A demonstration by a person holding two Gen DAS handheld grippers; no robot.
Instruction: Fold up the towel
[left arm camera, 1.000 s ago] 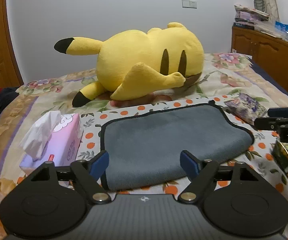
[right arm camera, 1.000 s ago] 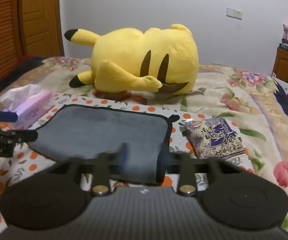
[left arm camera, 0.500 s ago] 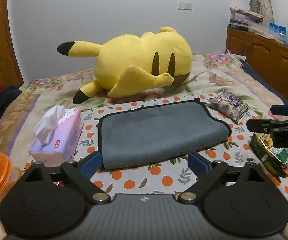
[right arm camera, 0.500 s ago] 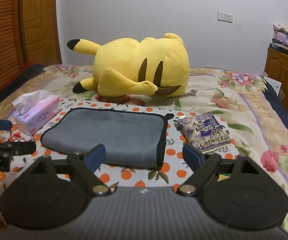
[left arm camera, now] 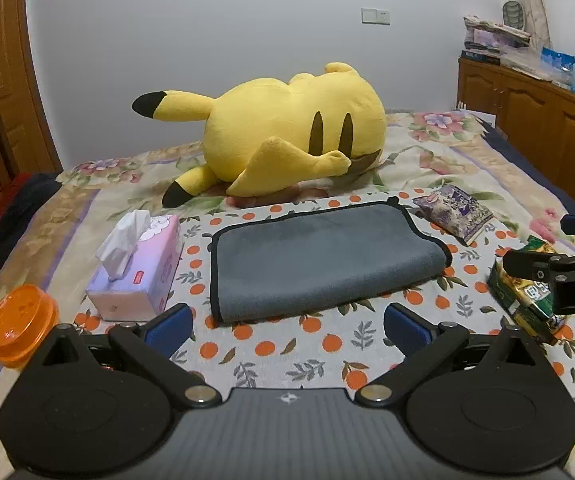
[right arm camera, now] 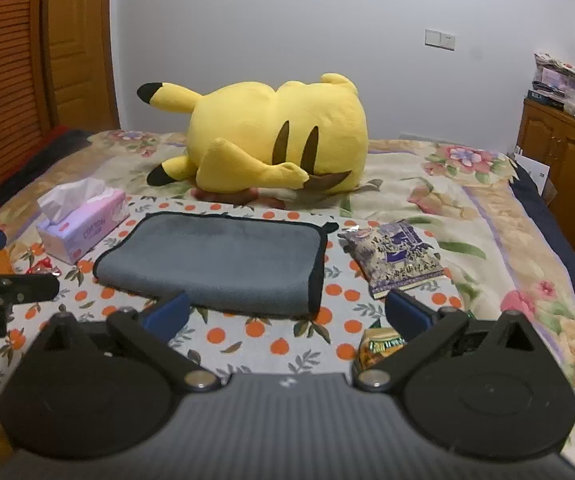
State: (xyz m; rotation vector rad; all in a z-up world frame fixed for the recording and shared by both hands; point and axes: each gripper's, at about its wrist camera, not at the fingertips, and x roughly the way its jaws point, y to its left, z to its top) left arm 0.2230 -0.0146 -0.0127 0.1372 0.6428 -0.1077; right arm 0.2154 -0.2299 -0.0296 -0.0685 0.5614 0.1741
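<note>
A grey towel (left arm camera: 323, 256) with black trim lies folded flat on the orange-dotted cloth (left arm camera: 287, 344); it also shows in the right wrist view (right arm camera: 223, 260). My left gripper (left arm camera: 287, 326) is open and empty, held back from the towel's near edge. My right gripper (right arm camera: 285, 314) is open and empty, also short of the towel's near edge. The right gripper's fingers (left arm camera: 527, 264) show at the right of the left wrist view.
A big yellow plush (left arm camera: 283, 136) lies behind the towel. A pink tissue box (left arm camera: 139, 268) and an orange lid (left arm camera: 21, 316) sit left. A purple snack bag (left arm camera: 453, 208) and a green packet (left arm camera: 527, 292) sit right. Wooden cabinets (left arm camera: 535, 124) stand far right.
Both grippers have pulled back and up from the towel; the right one has opened and let go. The towel lies still, now farther away in both views.
</note>
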